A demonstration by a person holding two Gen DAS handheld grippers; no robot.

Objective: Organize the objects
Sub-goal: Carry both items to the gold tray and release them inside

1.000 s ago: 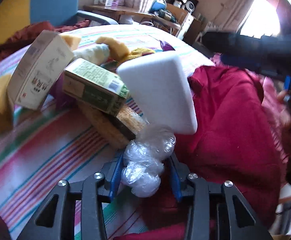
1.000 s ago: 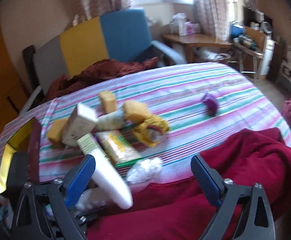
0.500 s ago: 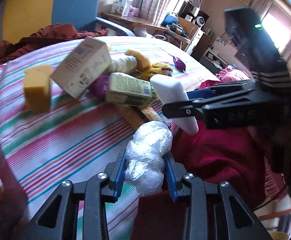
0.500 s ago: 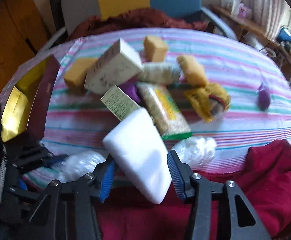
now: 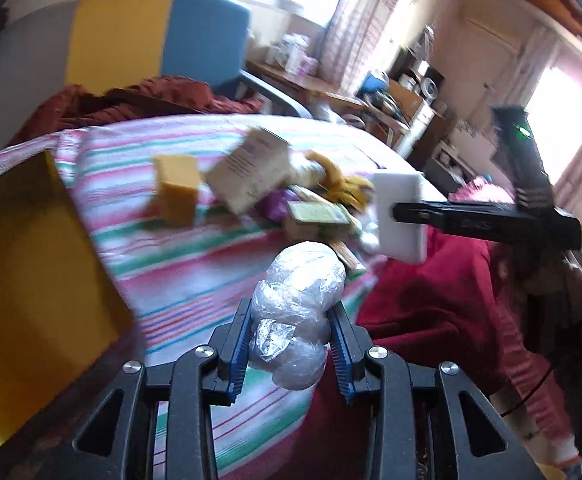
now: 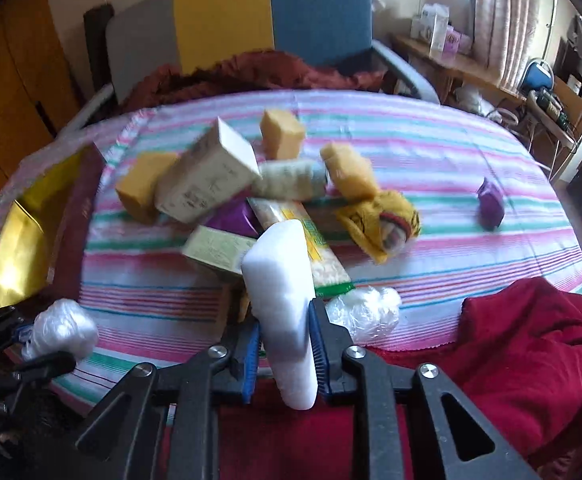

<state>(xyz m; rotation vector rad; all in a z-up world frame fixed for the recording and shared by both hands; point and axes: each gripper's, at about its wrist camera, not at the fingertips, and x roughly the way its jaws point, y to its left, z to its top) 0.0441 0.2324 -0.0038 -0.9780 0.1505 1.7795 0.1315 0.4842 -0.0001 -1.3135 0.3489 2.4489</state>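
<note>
My left gripper (image 5: pixel 291 344) is shut on a crumpled clear plastic bag (image 5: pixel 297 312) and holds it above the striped table's near edge; bag and gripper also show in the right wrist view (image 6: pixel 61 330). My right gripper (image 6: pixel 285 354) is shut on a white foam block (image 6: pixel 283 304), also seen from the left wrist (image 5: pixel 401 216). A pile on the striped tablecloth (image 6: pixel 431 152) holds yellow sponges (image 6: pixel 281 134), a cream box (image 6: pixel 203 176), a green box (image 6: pixel 217 248), a noodle pack (image 6: pixel 311 248) and a yellow cloth (image 6: pixel 379 220).
An open box with gold lining (image 6: pixel 23 236) stands at the table's left end, also large at the left in the left wrist view (image 5: pixel 23 292). A second plastic bag (image 6: pixel 363 310), a purple item (image 6: pixel 489 204), red cloth (image 6: pixel 531 352) and a chair (image 6: pixel 275 12) are around.
My right gripper closed on the white foam block and lifted it. My left gripper, still holding the plastic bag, swung left toward the gold-lined box.
</note>
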